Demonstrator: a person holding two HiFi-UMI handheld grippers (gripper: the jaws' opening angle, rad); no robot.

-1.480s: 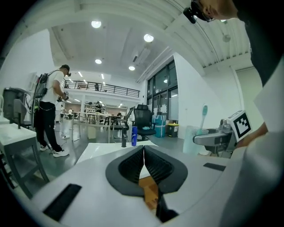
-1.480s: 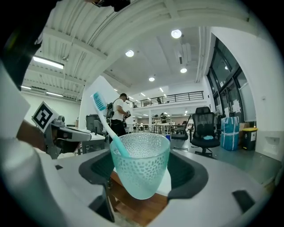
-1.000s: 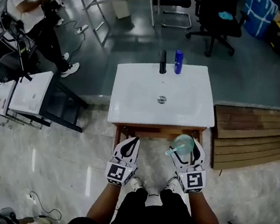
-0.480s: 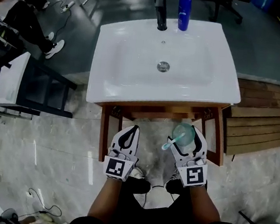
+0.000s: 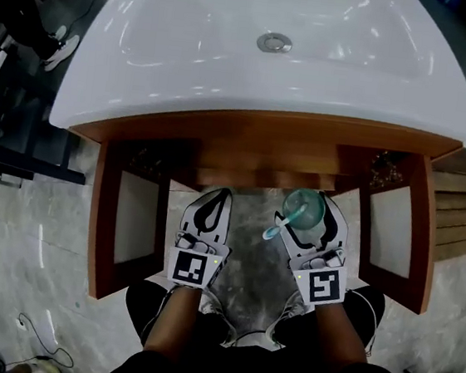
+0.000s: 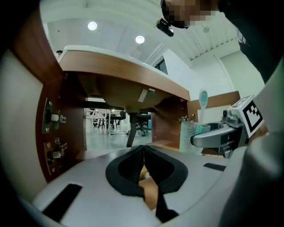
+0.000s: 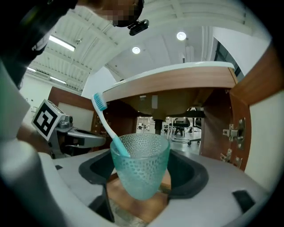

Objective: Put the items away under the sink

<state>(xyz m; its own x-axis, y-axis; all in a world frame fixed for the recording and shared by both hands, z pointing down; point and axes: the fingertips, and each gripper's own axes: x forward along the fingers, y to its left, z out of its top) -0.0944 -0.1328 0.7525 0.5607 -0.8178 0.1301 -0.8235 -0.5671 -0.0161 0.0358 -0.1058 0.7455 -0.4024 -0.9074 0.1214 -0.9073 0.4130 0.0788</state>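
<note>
Pinches a teal dimpled cup (image 7: 140, 170) between the jaws of the right gripper (image 5: 307, 215), with a toothbrush (image 7: 106, 122) inside leaning toward 8 o'clock. Holds it at 6 o'clock of the white sink (image 5: 146, 71), before the wooden cabinet (image 5: 262, 147) with its doors (image 5: 134, 212) swung open. Shows the left gripper (image 5: 219, 198) at 9 o'clock of the cup, jaws pressed together

No lettering I can read in any view.
I find no words, brand names or numbers anywhere; the only printed signs are black-and-white square markers, one marker (image 5: 192, 267) on the cube of the left gripper (image 5: 222, 197) and a second marker (image 5: 325, 286) on the cube of the right gripper (image 5: 310, 209); both show block patterns, not letters.
</note>
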